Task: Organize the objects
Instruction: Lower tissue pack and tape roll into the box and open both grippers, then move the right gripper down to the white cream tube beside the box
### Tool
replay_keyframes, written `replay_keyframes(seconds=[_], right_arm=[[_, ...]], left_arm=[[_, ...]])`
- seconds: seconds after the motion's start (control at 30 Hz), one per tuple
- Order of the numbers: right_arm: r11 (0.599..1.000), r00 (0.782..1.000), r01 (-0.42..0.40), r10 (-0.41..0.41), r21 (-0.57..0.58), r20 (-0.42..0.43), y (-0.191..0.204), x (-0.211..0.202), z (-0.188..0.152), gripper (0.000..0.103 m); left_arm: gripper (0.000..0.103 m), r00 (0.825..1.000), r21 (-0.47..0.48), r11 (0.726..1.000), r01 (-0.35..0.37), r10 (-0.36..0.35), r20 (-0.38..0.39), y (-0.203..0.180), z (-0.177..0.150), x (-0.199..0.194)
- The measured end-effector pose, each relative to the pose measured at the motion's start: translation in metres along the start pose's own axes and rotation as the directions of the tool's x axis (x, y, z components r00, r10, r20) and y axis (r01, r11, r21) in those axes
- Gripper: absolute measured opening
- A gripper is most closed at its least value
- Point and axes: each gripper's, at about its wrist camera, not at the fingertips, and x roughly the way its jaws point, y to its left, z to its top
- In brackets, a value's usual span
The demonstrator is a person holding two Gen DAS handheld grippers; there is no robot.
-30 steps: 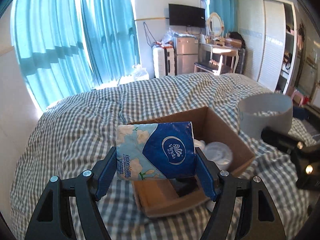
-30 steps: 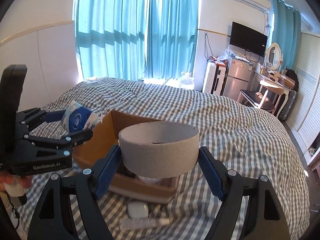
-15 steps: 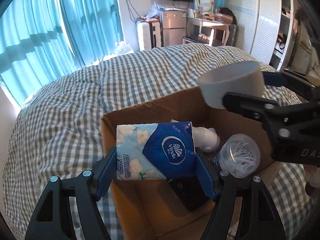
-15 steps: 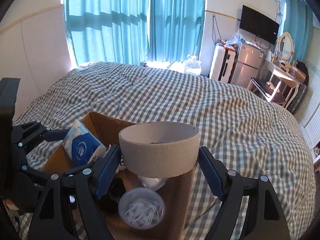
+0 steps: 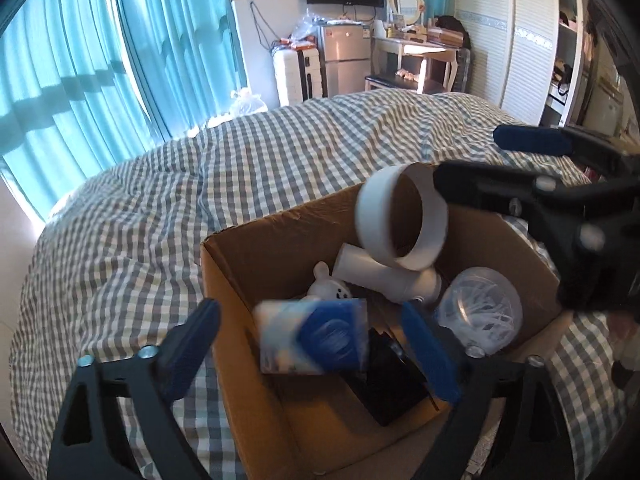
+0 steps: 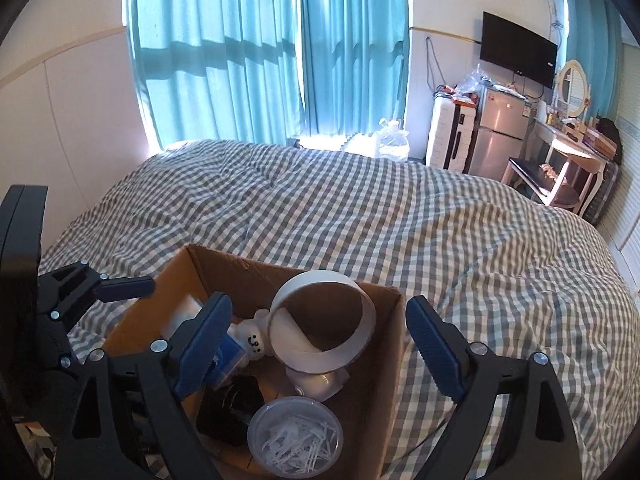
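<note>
Left tongs (image 5: 314, 350) are spreading apart, and the blurry blue-and-white tissue pack (image 5: 314, 336) sits loose between them, touching neither pad, over the open brown cardboard box (image 5: 228, 280) on the checked bed. Right tongs (image 6: 320, 344) are opening too; the white-and-brown cardboard tape ring (image 6: 322, 322) hangs tilted between them, inside the box.

teal curtains (image 6: 264, 52), wall tv (image 6: 518, 54), fridge (image 6: 500, 136)
</note>
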Motion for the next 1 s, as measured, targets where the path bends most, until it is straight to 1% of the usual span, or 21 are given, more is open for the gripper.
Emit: replay_keyframes(seconds=[0.17,0.3,0.4,0.5,0.63,0.73,0.8,0.9,0.93,1.0], right_arm=[[0.999,0.999,0.037,-0.037,0.016,0.035,-0.005,-0.041,0.001,0.089],[0.997,0.995,0.073,-0.074,0.013,0.067,-0.001,-0.079,-0.002,0.089],[0.995,0.992,0.098,-0.098,0.002,0.075,0.006,-0.107,-0.011,0.089],[0.992,0.99,0.128,-0.126,-0.02,0.069,0.018,-0.128,-0.029,0.089],[0.987,0.987,0.153,-0.151,-0.042,0.056,0.031,-0.141,-0.057,0.089],[0.988,0.988,0.154,-0.153,-0.022,0.03,0.036,-0.141,-0.079,0.089],[0.988,0.988,0.154,-0.154,0.004,0.015,0.039,-0.138,-0.092,0.089],[0.99,0.99,0.135,-0.134,0.033,-0.033,0.038,-0.126,-0.115,0.089],[0.99,0.99,0.133,-0.131,0.039,-0.048,0.039,-0.122,-0.124,0.089],[0.992,0.99,0.117,-0.112,0.054,-0.085,0.036,-0.108,-0.137,0.089]], left_arm=[[0.096,1.0,0.0,1.0,0.012,-0.012,0.026,-0.008,-0.004,-0.027],[0.096,0.999,-0.015,1.0,0.0,0.001,0.05,-0.006,-0.009,-0.053],[0.096,0.997,-0.044,0.999,-0.018,0.021,0.07,-0.006,-0.016,-0.076],[0.098,0.996,-0.078,0.996,-0.032,0.038,0.082,-0.004,-0.024,-0.094],[0.098,0.993,-0.101,0.994,-0.048,0.058,0.101,-0.008,-0.041,-0.115],[0.098,0.989,-0.128,0.989,-0.077,0.091,0.115,-0.014,-0.056,-0.126],[0.098,0.989,-0.137,0.987,-0.079,0.096,0.114,-0.017,-0.066,-0.127],[0.098,0.985,-0.156,0.982,-0.11,0.129,0.116,-0.022,-0.083,-0.124],[0.098,0.984,-0.169,0.978,-0.123,0.143,0.11,-0.023,-0.091,-0.121],[0.098,0.987,-0.175,0.977,-0.122,0.139,0.086,-0.022,-0.102,-0.111]])
